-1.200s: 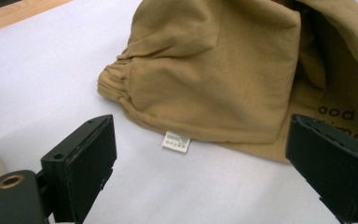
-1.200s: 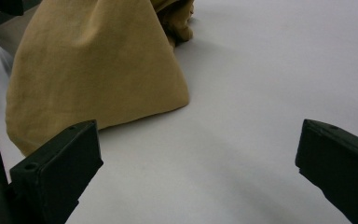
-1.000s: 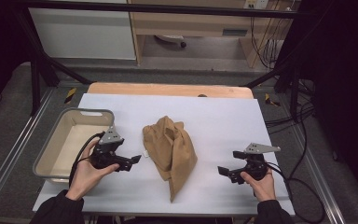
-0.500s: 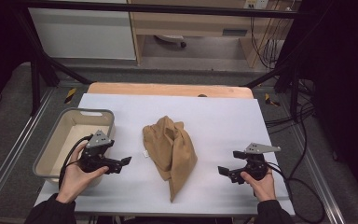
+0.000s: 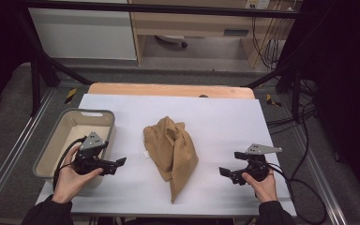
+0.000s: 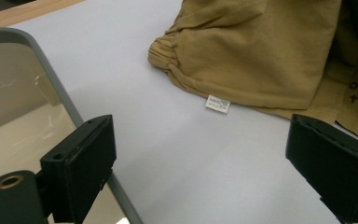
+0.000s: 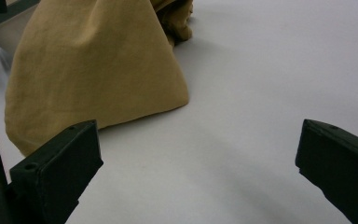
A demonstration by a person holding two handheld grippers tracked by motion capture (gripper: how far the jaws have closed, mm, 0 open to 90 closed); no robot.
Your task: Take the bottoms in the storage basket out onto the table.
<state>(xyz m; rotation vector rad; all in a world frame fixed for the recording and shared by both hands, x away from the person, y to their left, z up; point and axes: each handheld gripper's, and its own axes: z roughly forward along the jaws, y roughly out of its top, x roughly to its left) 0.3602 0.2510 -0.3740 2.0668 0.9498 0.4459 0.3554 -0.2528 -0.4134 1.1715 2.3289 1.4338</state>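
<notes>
A crumpled tan cloth garment lies in the middle of the white table, with a small white label at its hem. My left gripper sits at the table's left, beside the bin, jaws wide apart and empty, pointing right at the cloth. At the right my right gripper rests low near the front edge, open and empty, aimed left at the cloth. Neither gripper touches the fabric.
A grey plastic bin stands at the table's left edge, its rim just beside my left gripper. A wooden strip runs along the table's far edge. Cables hang off the right side.
My left gripper has drawn back to the left and toward the front, away from the cloth and up against the bin. The right gripper and the cloth have stayed put.
</notes>
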